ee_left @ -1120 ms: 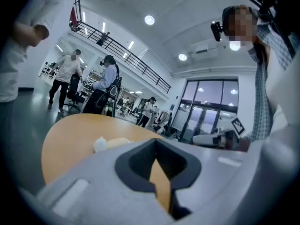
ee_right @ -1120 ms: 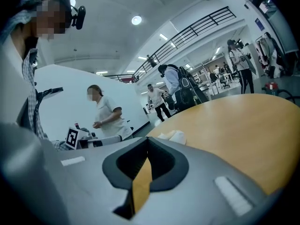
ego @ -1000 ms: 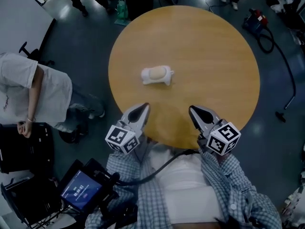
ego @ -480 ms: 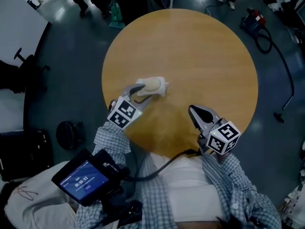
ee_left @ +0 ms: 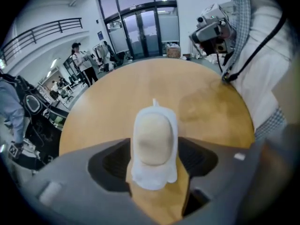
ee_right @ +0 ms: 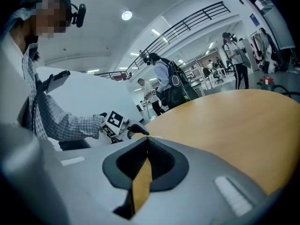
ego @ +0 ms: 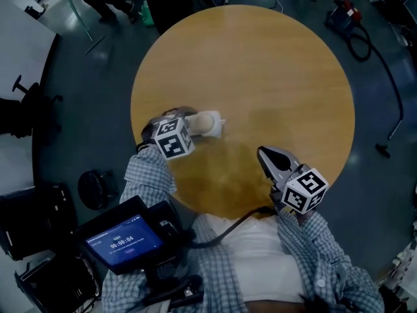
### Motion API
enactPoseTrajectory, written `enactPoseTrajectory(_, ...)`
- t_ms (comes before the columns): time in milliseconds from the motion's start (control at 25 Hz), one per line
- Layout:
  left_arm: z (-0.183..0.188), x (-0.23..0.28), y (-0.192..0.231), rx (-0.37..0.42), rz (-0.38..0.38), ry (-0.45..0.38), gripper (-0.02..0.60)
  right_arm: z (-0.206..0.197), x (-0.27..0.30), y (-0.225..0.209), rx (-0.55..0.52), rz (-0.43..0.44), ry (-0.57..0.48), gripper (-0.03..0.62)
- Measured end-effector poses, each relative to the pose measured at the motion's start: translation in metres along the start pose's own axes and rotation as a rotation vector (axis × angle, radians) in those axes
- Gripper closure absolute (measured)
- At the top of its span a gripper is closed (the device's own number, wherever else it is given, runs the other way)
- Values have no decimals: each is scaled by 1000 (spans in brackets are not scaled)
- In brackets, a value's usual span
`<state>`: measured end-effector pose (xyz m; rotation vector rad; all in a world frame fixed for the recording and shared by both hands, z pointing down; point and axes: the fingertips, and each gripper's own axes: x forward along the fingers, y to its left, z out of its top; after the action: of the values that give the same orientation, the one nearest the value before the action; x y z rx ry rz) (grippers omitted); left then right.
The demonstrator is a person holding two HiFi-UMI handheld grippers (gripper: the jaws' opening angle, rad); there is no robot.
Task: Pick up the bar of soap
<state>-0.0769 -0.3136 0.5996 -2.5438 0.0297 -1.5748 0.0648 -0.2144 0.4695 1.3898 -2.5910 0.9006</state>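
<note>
Round table (ego: 280, 77) bears soap (ee_left: 152, 130) between left gripper's (ee_left: 154, 150) just-opened jaws.

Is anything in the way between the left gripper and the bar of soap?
Nothing visible does. The left gripper, its jaws having just been opening, straddles the soap on its white wrapper on the table, one jaw each side, not yet closed on it.

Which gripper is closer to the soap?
Left. The left gripper, jaws just opened, straddles the soap without gripping it. The right gripper hangs shut, well short of it, near the edge of the table.
</note>
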Motion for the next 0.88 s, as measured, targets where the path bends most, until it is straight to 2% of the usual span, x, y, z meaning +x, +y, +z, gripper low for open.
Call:
enactPoseTrajectory(320, -11, 17, -10, 33, -139, 50, 252, -4, 4, -9, 33, -23, 6, 589)
enactPoseTrajectory(640, -4, 23, -10, 73, -107, 25, 272, -7, 24, -13, 26, 11, 41, 589)
enactPoseTrajectory(760, -1, 22, -14, 90, -92, 18, 321, -2, 31, -12, 21, 31, 40, 589)
enactPoseTrajectory(880, 1, 22, -14, 88, -71, 3, 325, -1, 40, -12, 4, 44, 53, 589)
